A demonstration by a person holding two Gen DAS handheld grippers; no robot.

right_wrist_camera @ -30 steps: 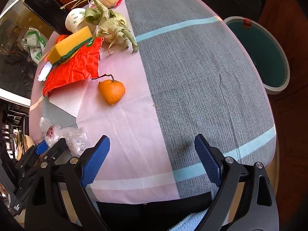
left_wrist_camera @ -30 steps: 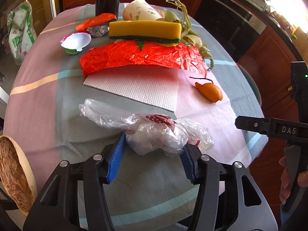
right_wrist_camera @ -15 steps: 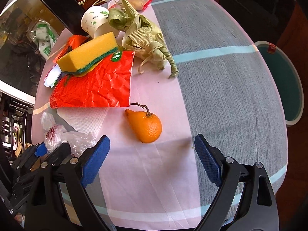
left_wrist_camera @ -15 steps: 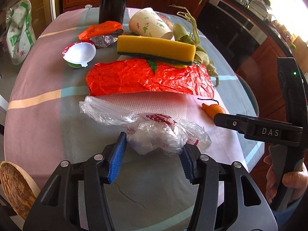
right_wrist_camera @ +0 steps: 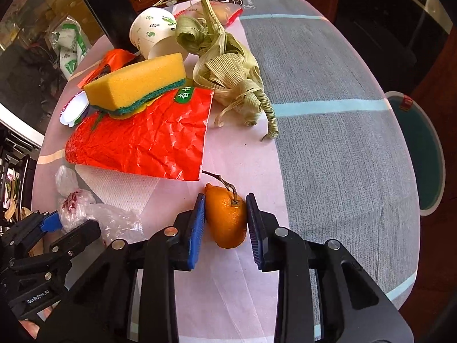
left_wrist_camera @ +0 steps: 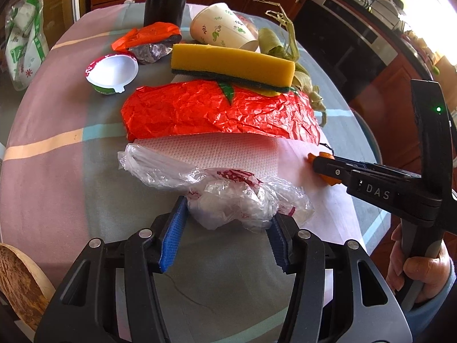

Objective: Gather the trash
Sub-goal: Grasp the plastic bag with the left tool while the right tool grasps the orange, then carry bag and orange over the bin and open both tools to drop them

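Right claw point(right_wrist_camera: 225, 223) has just been closing and its blue pads now pinch the orange point(right_wrist_camera: 226, 218), which sits on the table point(right_wrist_camera: 328, 171) near the front edge. Left claw point(left_wrist_camera: 225, 228) is clamped on the crumpled plastic bag point(left_wrist_camera: 234, 200). I'd lift both straight up, then swing over to the teal bin point(right_wrist_camera: 422, 154) beside the table.

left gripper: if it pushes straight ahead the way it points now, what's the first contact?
The crumpled clear plastic bag, already between the left gripper pads. Beyond that lies the white paper towel on the tablecloth, though depth is hard to judge.
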